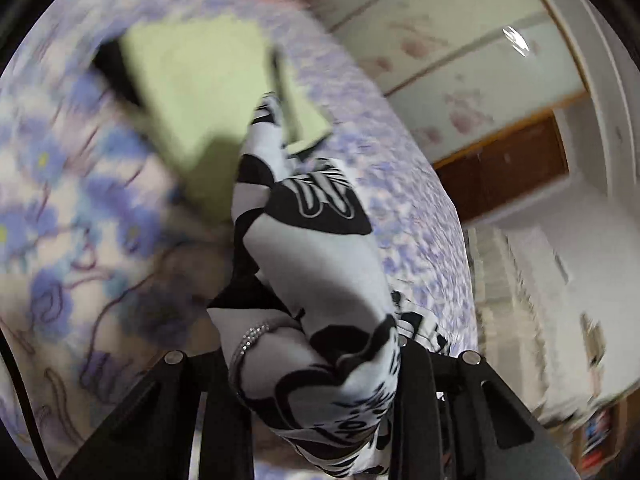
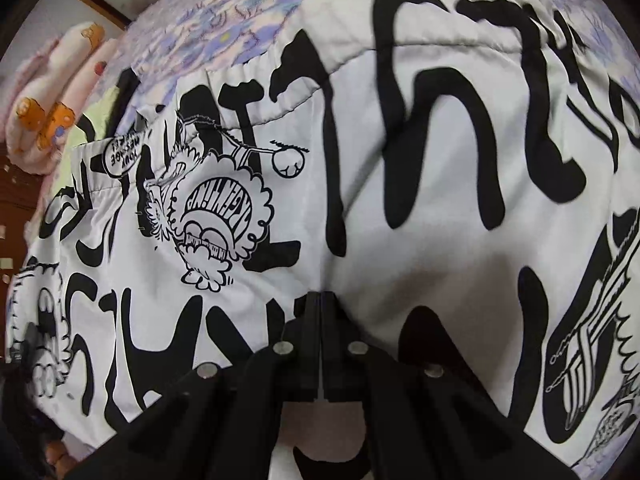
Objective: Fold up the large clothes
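A large white garment with bold black lettering and cartoon prints (image 2: 420, 200) lies spread over the bed and fills the right wrist view. My right gripper (image 2: 322, 298) is shut, its tips resting on the cloth at a crease; whether a fold is pinched I cannot tell. In the left wrist view a bunched part of the same garment (image 1: 320, 272) rises off the bed into my left gripper (image 1: 320, 360). The left gripper is shut on that bunch, and cloth fills the gap between its fingers (image 1: 416, 380).
The bed has a purple floral sheet (image 1: 60, 200). A folded pale green cloth (image 1: 192, 80) lies on it beyond the garment. A pink plush blanket with orange figures (image 2: 60, 92) is at the bed's far end. Pale wardrobe doors (image 1: 460, 60) stand past the bed's edge.
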`<state>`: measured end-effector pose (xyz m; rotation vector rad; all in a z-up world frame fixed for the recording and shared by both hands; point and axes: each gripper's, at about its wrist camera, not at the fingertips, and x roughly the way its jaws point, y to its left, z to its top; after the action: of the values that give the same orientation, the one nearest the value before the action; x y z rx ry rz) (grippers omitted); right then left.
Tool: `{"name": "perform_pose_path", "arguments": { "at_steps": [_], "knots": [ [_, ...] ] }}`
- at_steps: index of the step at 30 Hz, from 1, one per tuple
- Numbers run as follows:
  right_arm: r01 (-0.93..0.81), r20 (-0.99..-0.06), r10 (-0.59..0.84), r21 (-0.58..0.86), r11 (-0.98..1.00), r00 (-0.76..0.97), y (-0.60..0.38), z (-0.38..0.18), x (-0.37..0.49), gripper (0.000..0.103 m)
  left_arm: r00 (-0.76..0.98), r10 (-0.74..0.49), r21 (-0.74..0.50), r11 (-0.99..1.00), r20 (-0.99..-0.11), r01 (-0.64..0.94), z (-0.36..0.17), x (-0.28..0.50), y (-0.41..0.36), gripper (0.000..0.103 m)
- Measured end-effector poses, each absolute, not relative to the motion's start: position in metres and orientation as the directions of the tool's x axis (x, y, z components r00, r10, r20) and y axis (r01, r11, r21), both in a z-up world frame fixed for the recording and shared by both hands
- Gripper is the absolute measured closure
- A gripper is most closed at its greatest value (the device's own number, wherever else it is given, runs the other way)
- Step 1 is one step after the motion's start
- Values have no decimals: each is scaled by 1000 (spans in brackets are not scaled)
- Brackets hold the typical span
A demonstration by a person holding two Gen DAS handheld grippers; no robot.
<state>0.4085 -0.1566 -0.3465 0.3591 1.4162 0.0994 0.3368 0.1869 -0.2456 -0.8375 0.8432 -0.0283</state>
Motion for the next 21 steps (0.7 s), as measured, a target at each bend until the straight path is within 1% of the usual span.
{"name": "perform_pose_path", "arguments": {
  "at_steps": [6,10,13,17,21],
  "knots": [
    [111,-924,336,359,927,186,-174,-344,400,103,729,-286,-571,802,-622,-173,-171,345,101,78],
    [95,-905,395,412,906,158,-186,-345,403,103,746,-288,-547,828,-601,-121,-141,328,53,78],
    [70,-882,451,463,884,135,-193,-344,405,103,747,-295,-514,855,-595,-72,-127,335,1,78],
    [18,-842,526,532,847,118,-207,-347,405,103,724,-319,-497,867,-611,-38,-132,339,-64,78],
    [21,-789,604,610,792,117,-232,-345,402,103,682,-327,-438,899,-654,11,-150,339,-124,78]
  ]
}}
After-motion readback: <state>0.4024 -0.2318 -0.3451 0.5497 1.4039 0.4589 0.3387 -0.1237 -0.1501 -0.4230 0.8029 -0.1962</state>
